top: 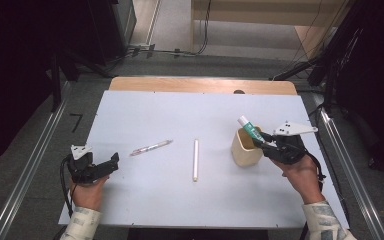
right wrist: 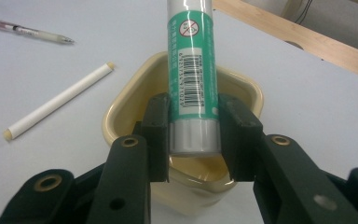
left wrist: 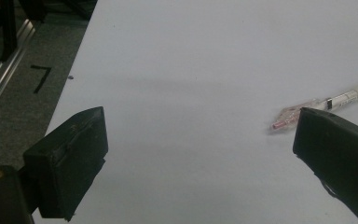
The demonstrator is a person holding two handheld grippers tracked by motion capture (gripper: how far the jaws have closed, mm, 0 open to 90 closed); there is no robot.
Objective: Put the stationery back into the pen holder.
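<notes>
Right tongs (right wrist: 193, 135): closed on a glue stick (right wrist: 192, 70), which is clamped near its grey base.
Glue stick: held tilted over the mouth of a cream cup (right wrist: 121, 109), base end low over the opening, white cap end raised; in the high view it is seen slanting up to the left from the cup's rim (top: 250, 131).
Cup: stood on the white table (top: 180, 200), right of centre, just in front of the right tongs (top: 261, 144).
Left tongs (left wrist: 200, 154): spread open, nothing gripped, bare table between them.
Around the left tongs: a pen (left wrist: 326, 105) is seen lying just past the right-hand jaw, pink end nearest, not touched.
Middle of the table: a white stick (top: 195, 160) is laid between pen (top: 151, 147) and cup (top: 245, 150), apart from both.
In the way: nothing is seen between glue stick and cup opening.
Label: green wrap with white print, a barcode and a round crossed-out symbol; the lettering is too small to be read.
Floor: a dark mark like a "7" (top: 76, 122) is seen left of the table.
</notes>
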